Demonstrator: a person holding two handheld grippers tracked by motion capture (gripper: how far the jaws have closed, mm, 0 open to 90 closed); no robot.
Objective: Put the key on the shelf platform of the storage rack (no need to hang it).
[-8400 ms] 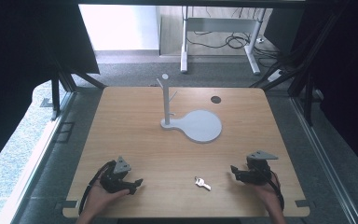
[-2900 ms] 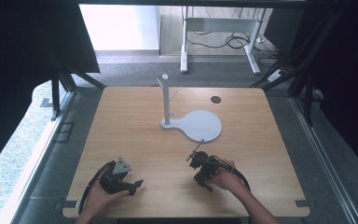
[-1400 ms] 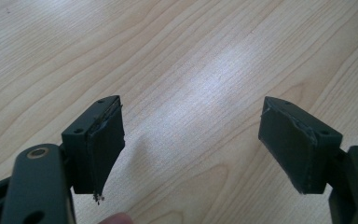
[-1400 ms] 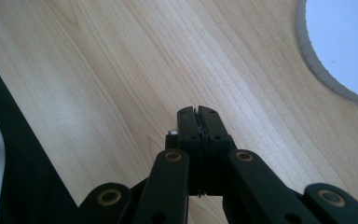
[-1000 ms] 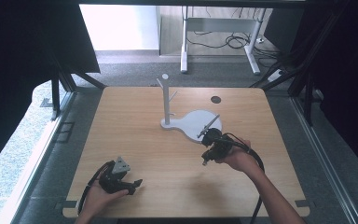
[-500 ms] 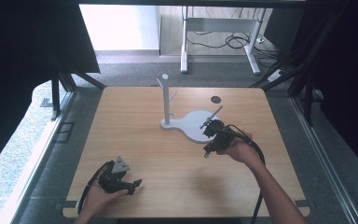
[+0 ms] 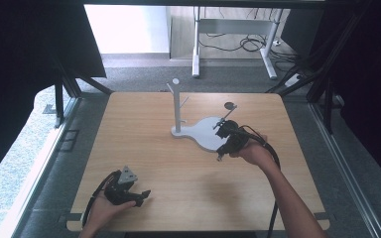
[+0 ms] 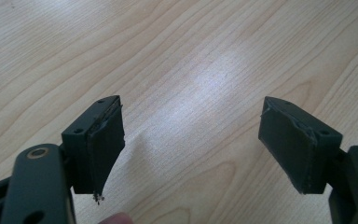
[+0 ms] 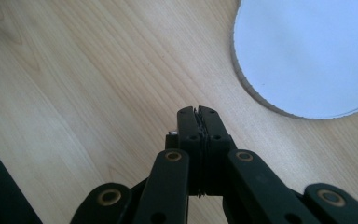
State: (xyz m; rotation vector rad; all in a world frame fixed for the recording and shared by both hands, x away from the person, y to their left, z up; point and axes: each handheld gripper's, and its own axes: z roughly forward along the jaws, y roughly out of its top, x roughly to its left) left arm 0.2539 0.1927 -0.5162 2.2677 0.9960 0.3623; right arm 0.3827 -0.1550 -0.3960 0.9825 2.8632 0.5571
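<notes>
My right gripper (image 7: pixel 221 156) hovers at the near right edge of the white stand's round base plate (image 7: pixel 204 135), its tips pointing down at the wood beside the plate. In the right gripper view its jaws (image 9: pixel 198 112) are pressed together, and a small white piece (image 9: pixel 171 134) peeks out at their left side. The plate (image 9: pixel 307 56) lies up and to the right of them. My left gripper (image 7: pixel 141 193) rests at the table's front left. Its jaws (image 8: pixel 191 135) stand wide apart with only bare wood between them.
A thin white post with short pegs (image 7: pixel 177 104) rises from the base plate's left end. A dark round spot (image 7: pixel 230 105) marks the tabletop behind the plate. The wooden table (image 7: pixel 144 148) ends in dark frame rails on both sides.
The right gripper has drifted a little away from the person, toward the base plate, jaws still together. The left gripper has stayed where it was.
</notes>
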